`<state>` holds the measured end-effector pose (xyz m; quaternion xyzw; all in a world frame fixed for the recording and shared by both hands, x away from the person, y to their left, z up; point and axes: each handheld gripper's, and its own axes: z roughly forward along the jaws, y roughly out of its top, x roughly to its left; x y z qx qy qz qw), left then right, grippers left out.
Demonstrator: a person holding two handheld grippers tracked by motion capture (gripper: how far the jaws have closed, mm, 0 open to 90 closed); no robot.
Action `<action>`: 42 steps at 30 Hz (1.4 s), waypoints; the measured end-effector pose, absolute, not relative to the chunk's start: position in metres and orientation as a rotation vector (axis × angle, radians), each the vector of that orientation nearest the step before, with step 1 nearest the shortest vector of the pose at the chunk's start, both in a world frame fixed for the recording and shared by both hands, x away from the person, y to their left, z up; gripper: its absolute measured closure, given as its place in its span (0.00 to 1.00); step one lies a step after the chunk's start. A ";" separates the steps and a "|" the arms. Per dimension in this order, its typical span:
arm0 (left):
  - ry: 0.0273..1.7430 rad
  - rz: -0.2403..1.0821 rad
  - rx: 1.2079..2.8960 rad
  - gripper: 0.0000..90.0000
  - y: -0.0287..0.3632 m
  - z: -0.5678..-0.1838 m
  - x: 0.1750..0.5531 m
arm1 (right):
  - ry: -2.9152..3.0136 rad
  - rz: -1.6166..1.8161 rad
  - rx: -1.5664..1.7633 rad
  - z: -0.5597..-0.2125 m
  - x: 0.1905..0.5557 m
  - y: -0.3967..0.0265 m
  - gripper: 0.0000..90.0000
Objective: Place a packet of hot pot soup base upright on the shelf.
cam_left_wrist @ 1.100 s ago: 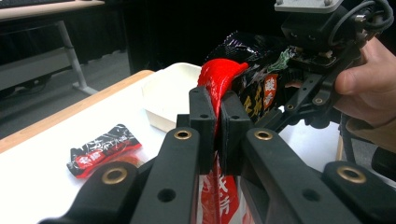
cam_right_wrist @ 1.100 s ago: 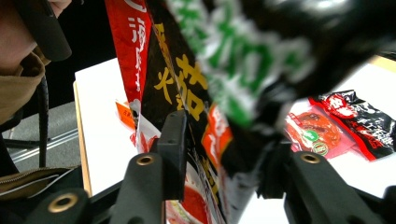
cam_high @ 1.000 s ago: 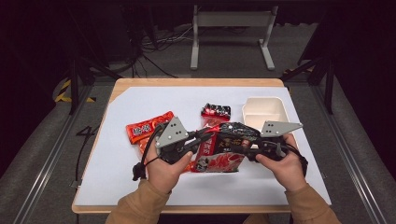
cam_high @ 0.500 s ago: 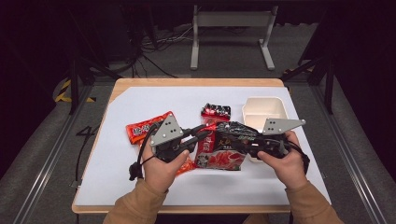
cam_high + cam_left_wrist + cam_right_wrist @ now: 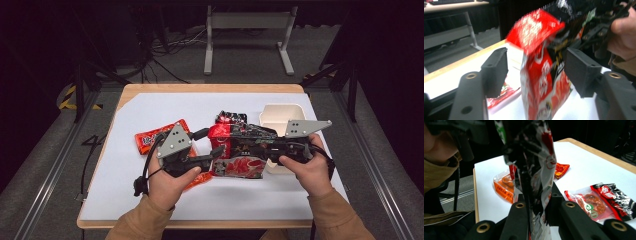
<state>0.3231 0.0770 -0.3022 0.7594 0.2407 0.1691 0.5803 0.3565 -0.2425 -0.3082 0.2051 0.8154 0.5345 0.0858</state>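
A red and black snack bag (image 5: 240,161) stands upright on the white mat between my two grippers. My right gripper (image 5: 262,145) comes in from the right and is shut on the bag's right edge; its jaws have just been closing tighter on the crinkled film (image 5: 536,165). My left gripper (image 5: 210,144) is at the bag's left side. Its jaws have just been opening. In the left gripper view the bag (image 5: 541,75) stands between the two pads (image 5: 496,62) with a gap on each side.
A white tub (image 5: 282,114) sits behind my right hand. An orange-red packet (image 5: 159,137) lies under my left gripper, and a black and red packet (image 5: 230,118) lies behind the bag. The wooden table edge (image 5: 210,87) frames the mat.
My left gripper's jaws have spread apart and let go of the bag. The bag now stands more upright in my right gripper. Both hands have stayed in place.
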 end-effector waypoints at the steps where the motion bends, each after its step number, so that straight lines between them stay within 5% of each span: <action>1: 0.571 0.397 1.782 0.38 0.079 -0.303 0.323 | 2.424 1.596 0.611 -0.306 0.357 -0.244 0.92; 21: 0.693 0.392 1.923 0.25 0.114 -0.344 0.332 | 2.288 1.586 0.646 -0.264 0.388 -0.283 0.92; 42: 0.790 0.368 1.914 0.22 0.140 -0.357 0.335 | 2.218 1.518 0.647 -0.244 0.425 -0.316 0.92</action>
